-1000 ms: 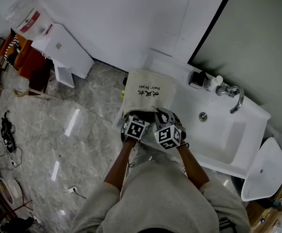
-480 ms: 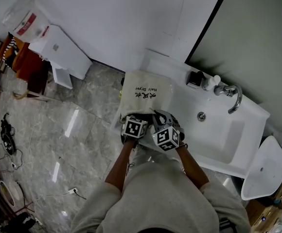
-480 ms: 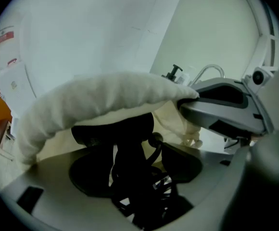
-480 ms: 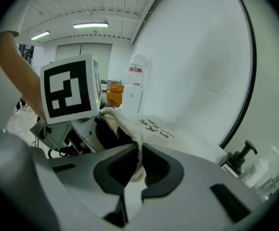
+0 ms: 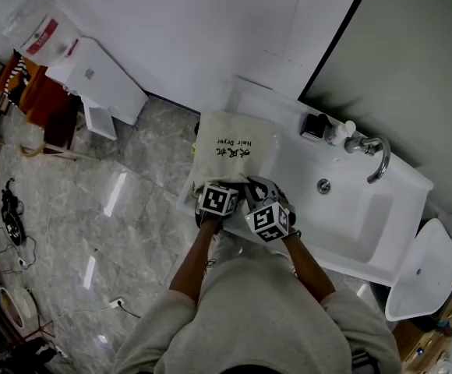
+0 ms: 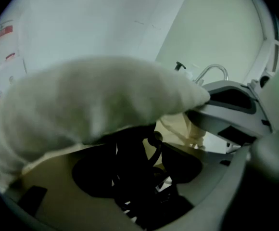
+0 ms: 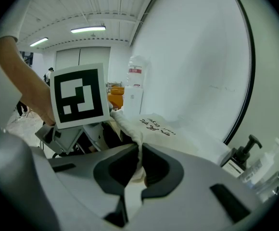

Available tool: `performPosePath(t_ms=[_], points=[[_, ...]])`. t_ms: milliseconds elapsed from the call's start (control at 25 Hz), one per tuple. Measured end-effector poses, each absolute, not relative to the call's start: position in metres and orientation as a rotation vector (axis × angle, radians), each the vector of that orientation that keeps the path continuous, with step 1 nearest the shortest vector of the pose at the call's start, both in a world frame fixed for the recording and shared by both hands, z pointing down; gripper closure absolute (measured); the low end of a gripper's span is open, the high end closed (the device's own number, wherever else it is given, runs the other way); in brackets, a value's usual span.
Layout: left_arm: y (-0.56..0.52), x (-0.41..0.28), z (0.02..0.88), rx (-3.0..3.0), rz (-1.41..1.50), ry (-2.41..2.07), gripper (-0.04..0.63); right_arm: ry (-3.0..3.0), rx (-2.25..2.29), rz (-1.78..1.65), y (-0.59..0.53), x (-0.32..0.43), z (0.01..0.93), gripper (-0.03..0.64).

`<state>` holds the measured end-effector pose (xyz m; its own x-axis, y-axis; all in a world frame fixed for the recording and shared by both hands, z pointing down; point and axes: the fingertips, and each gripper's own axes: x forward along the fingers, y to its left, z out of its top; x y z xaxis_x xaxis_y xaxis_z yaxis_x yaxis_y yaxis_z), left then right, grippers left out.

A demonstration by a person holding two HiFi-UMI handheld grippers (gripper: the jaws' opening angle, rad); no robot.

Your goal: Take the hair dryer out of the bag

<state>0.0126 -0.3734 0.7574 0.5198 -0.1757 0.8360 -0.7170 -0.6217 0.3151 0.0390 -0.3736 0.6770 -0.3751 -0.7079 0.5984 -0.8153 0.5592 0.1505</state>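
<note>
Left claw (image 6: 139,165) jaws apart; right claw (image 7: 139,160) pinched shut; forearms side by side

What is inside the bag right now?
Through the open mouth of the bag, the left gripper view shows a black cord and a dark bulk, probably the hair dryer. Shadow and the fabric hide its shape and the rest. The right gripper pinches the rim.

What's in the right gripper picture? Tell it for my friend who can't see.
The right gripper has its jaws shut on the edge of a cream cloth bag printed "Hair Dryer", lying on a white counter. A black-and-white marker cube sits at left, a pump bottle at right.
</note>
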Motion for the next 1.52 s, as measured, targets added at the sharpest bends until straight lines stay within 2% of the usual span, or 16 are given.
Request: performPosePath(t_ms=[560, 880, 1520], points=[[-0.377, 0.027, 0.765, 2.053, 0.856, -0.627, 0.299, -2.189, 1.218, 0.261, -0.376, 0.040, 0.681, 0.598], [-0.370, 0.026, 0.756, 2.044, 0.745, -0.559, 0.324, -2.181, 1.229, 0.274, -0.378, 0.048, 0.682, 0.600], [-0.317, 0.009, 0.736, 2.077, 0.678, -0.523, 0.328, -2.168, 1.246, 0.282, -0.378, 0.057, 0.687, 0.600]])
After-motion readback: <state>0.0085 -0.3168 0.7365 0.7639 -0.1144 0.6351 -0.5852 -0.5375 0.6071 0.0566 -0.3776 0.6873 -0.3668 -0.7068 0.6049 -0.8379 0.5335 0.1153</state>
